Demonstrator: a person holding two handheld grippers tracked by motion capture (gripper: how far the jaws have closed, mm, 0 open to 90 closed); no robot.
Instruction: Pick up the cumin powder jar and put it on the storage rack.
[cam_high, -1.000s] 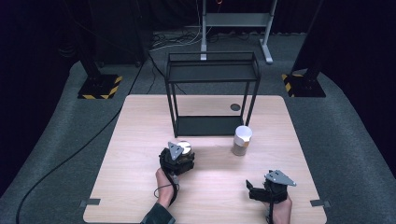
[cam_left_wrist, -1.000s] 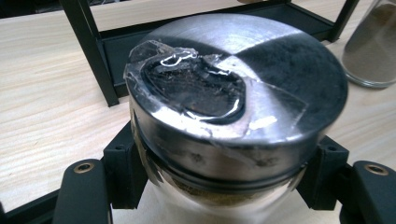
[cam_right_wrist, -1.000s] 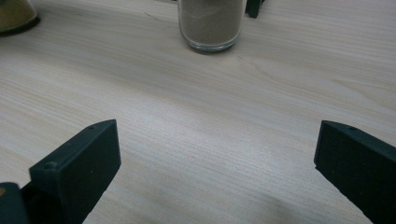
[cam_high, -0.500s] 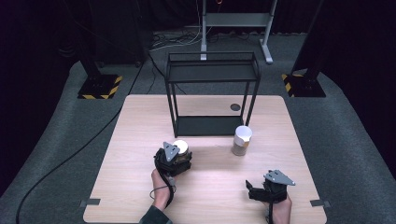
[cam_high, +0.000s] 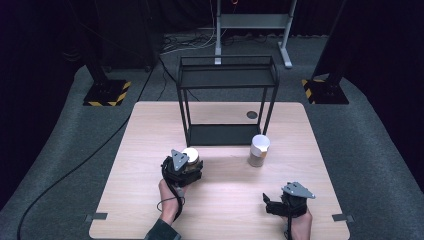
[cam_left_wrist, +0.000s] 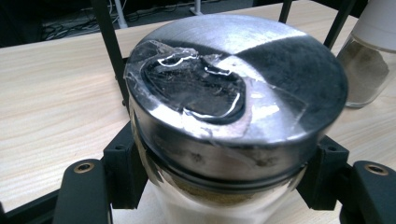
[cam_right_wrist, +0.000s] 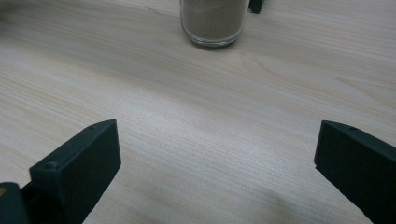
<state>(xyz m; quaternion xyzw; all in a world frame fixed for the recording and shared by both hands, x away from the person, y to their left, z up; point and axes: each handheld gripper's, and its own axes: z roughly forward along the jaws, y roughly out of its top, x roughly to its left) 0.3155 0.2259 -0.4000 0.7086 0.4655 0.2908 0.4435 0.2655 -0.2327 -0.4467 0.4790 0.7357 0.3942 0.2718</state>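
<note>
Jar with metal lid (cam_left_wrist: 236, 93): glass body, brushed silver lid bearing a patch of clear tape over a dark smear. Located left of the table's middle, in front of the black rack's left legs; clamped just under the lid between both jaws of the left gripper.

Left gripper (cam_high: 186, 162): held in the person's left hand, grey three-cornered plate on top, cable looping toward the table's near edge. Jaws pinched on the jar, one on each side.

Black metal rack (cam_high: 227, 80): two shelves, standing at the table's far middle.

White-capped jar (cam_high: 259, 151): clear glass, filled with tan powder, upright just in front of the rack's right legs, well apart from both grippers.

Right gripper (cam_right_wrist: 217, 186): low over the near right part of the table, jaws spread wide with only bare wood between them.

Wooden table (cam_high: 150, 130): light grain, tape tabs at the near corners.
</note>
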